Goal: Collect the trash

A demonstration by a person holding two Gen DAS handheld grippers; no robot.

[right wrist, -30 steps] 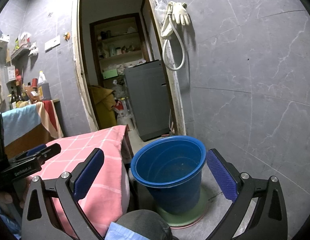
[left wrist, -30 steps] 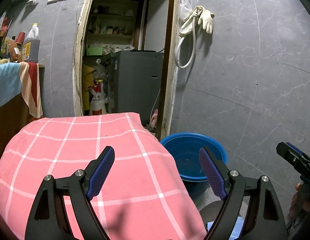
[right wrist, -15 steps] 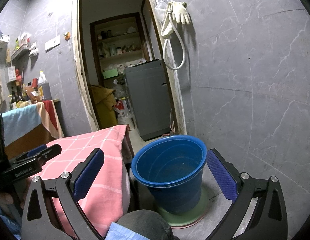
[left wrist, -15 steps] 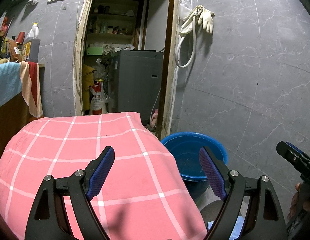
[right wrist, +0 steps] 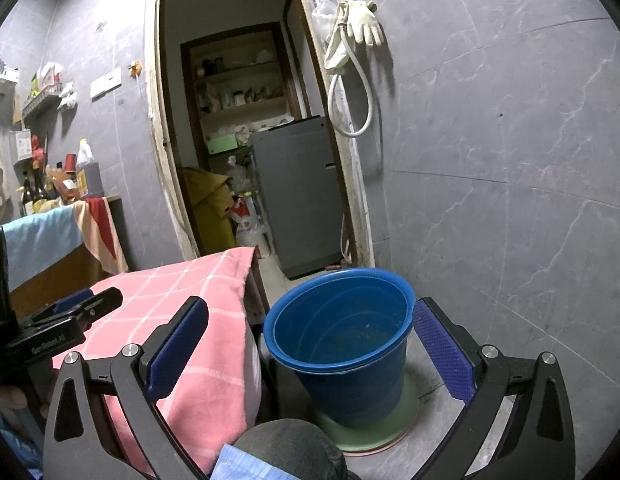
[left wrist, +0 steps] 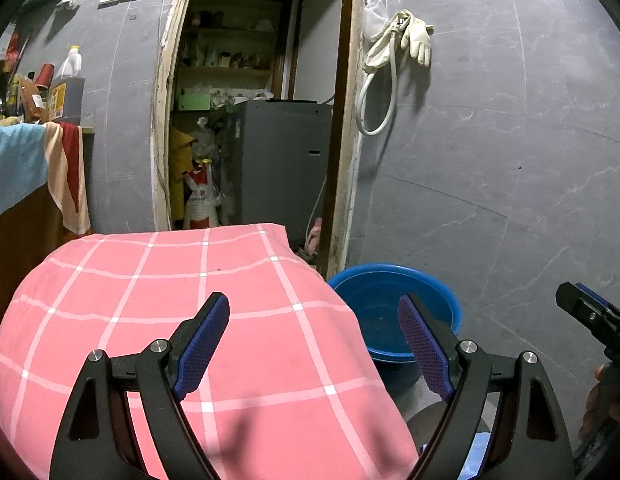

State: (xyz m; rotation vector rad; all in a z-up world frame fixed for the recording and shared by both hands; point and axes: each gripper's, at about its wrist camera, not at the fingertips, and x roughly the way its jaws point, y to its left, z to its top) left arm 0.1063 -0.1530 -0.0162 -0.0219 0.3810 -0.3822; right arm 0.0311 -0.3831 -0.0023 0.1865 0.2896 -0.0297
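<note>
Gaping empty, right gripper (right wrist: 310, 330) frames blue bucket (right wrist: 342, 344); left gripper (left wrist: 314, 330) spread above pink cloth (left wrist: 169, 300).

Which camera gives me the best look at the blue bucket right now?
The right wrist view: the blue bucket shows whole, rim to base, standing on a green mat, with its inside visible. In the left wrist view the pink checked cloth hides its near side, leaving only part of the rim and interior.

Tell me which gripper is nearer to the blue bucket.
Right. The right gripper points straight at the blue bucket, which sits framed between its open fingers. The left gripper hangs over the pink checked cloth, with the bucket off to its right.
</note>
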